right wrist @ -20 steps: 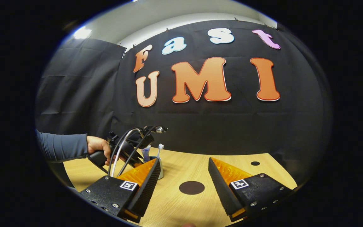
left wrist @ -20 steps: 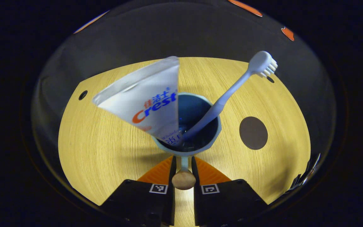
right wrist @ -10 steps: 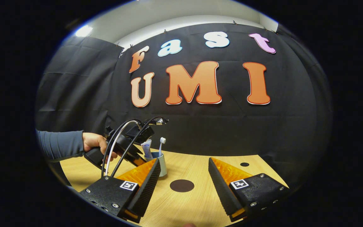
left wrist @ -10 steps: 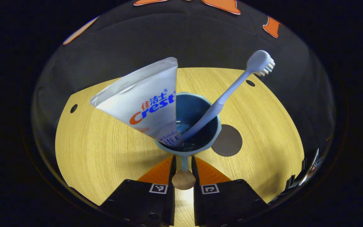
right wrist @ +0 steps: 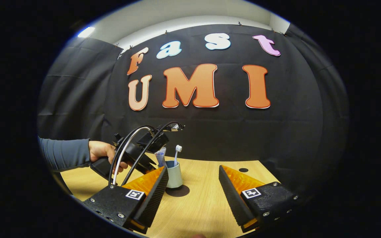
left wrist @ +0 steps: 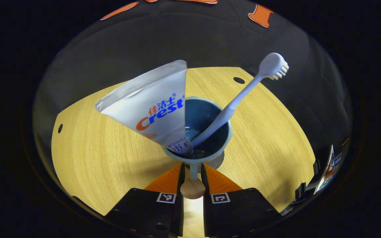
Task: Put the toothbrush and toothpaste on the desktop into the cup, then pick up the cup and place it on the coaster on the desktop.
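In the left gripper view, the left hand-held gripper (left wrist: 192, 172) is seen clenched on the cup's handle (left wrist: 193, 172), with a finger pressed against each side of it and the handle's rounded wooden end (left wrist: 192, 188) lying between them. The blue cup (left wrist: 220, 145) is carried just ahead of the fingers. The toothpaste (left wrist: 150, 105) is stood in it and leans toward 11 o'clock, while the toothbrush (left wrist: 243, 92) is stood in it and leans toward 1 o'clock, bristles uppermost. A dark edge of the coaster (left wrist: 217, 161) is seen under the cup at its 5 o'clock side, on the wooden tabletop (left wrist: 94, 142).

In the right gripper view, the right hand-held gripper (right wrist: 193, 185) is held released, its fingers spread wide apart above the tabletop. The cup is seen over the coaster at 10 o'clock from those fingers; whether the two touch cannot be told. The left hand-held gripper is held by a hand (right wrist: 103, 153) in a blue-grey sleeve (right wrist: 64, 153).
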